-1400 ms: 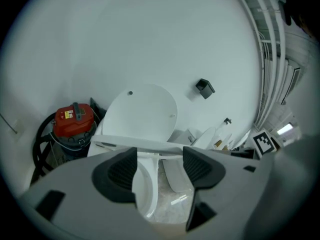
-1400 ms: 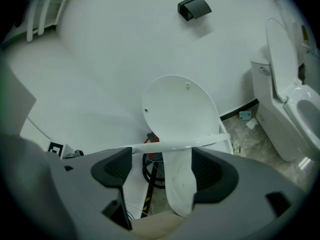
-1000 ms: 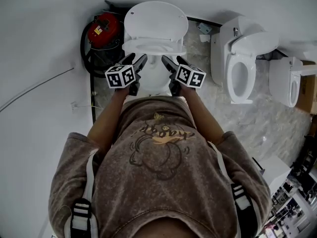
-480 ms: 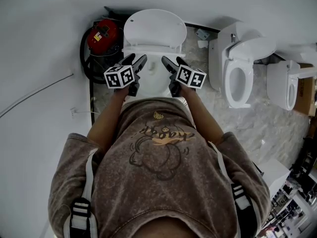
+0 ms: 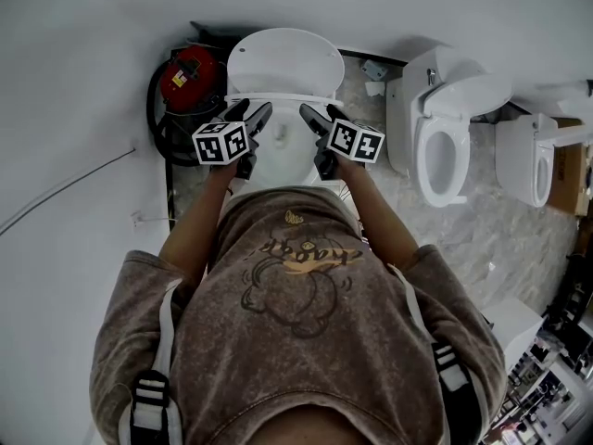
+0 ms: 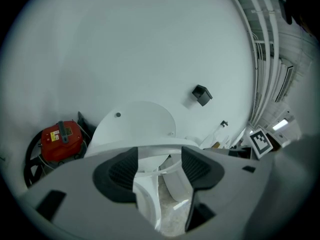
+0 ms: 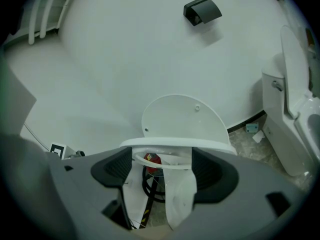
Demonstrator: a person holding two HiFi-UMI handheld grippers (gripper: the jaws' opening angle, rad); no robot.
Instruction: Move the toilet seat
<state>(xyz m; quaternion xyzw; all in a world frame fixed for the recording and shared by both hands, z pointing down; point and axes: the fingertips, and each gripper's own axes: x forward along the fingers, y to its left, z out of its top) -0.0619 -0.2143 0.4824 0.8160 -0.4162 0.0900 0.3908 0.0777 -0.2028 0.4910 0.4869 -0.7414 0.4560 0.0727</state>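
Observation:
A white toilet stands against the wall with its lid (image 5: 283, 56) upright. Its seat (image 5: 283, 98) is tilted partway up over the bowl (image 5: 283, 156). My left gripper (image 5: 250, 112) and right gripper (image 5: 321, 116) sit side by side at the seat's front rim. In the left gripper view the seat (image 6: 150, 148) runs across the tips of my left gripper (image 6: 159, 170), with the lid (image 6: 135, 121) behind. The right gripper view shows the seat (image 7: 175, 143) lying across my right gripper (image 7: 162, 170) the same way. Both sets of jaws stand wide apart, and no pad presses on the seat.
A red canister (image 5: 187, 70) with a black hose sits on the floor left of the toilet. Two more white toilets (image 5: 445, 142) (image 5: 533, 156) stand to the right. Paper scraps (image 5: 373, 74) lie by the wall, and a black box (image 7: 202, 9) is fixed to it.
Both grippers have moved together a little up and toward the wall. The seat's front rim has risen with them and now shows as a thinner band closer to the lid.

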